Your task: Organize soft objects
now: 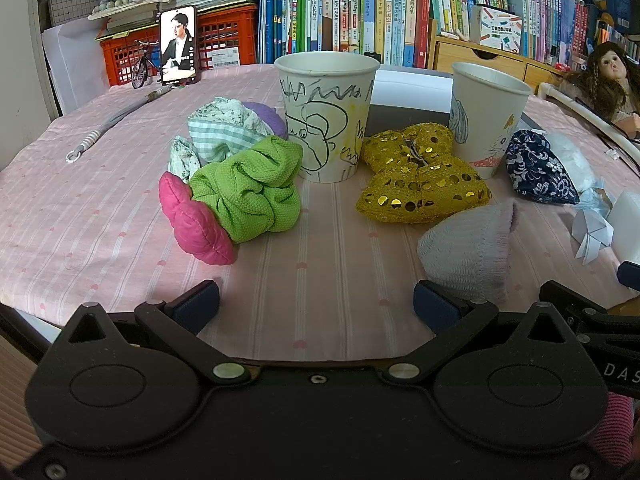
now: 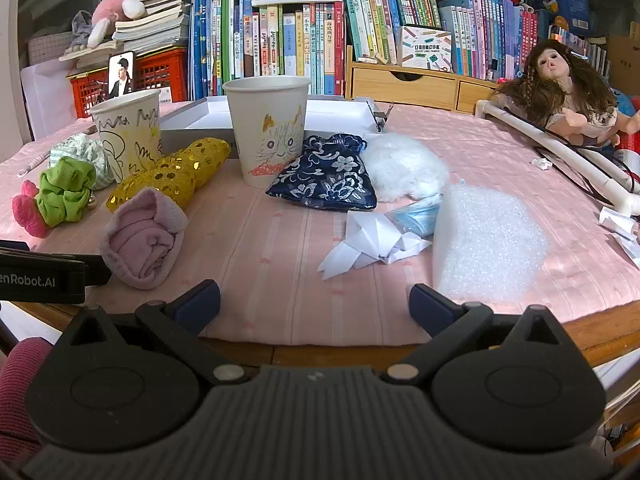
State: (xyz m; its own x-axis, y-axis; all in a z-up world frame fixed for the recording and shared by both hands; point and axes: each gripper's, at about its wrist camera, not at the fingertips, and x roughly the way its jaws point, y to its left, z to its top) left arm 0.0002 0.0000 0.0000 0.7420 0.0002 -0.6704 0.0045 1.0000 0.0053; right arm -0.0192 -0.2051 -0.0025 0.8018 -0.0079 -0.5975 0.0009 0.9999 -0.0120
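A: Both grippers, left gripper (image 1: 316, 300) and right gripper (image 2: 314, 300), gape wide, holding nothing, at the table's near edge.

B: The rolled sock (image 2: 144, 236) lies just ahead; only the right view shows the foam sheet (image 2: 488, 244).

Left gripper (image 1: 316, 300): matte black body, two rounded lobes with embossed ovals, silver pivot pins and small screws, dark blue fingertips (image 1: 198, 300) set wide apart.

Right gripper (image 2: 314, 300): same black linkage, ribbed grey central plate below the arms, blue fingertips (image 2: 430, 304) wide apart.

White lettering "enRobot.AI" on the left gripper's side. Pink ribbed sleeve (image 2: 18, 384) at lower left.
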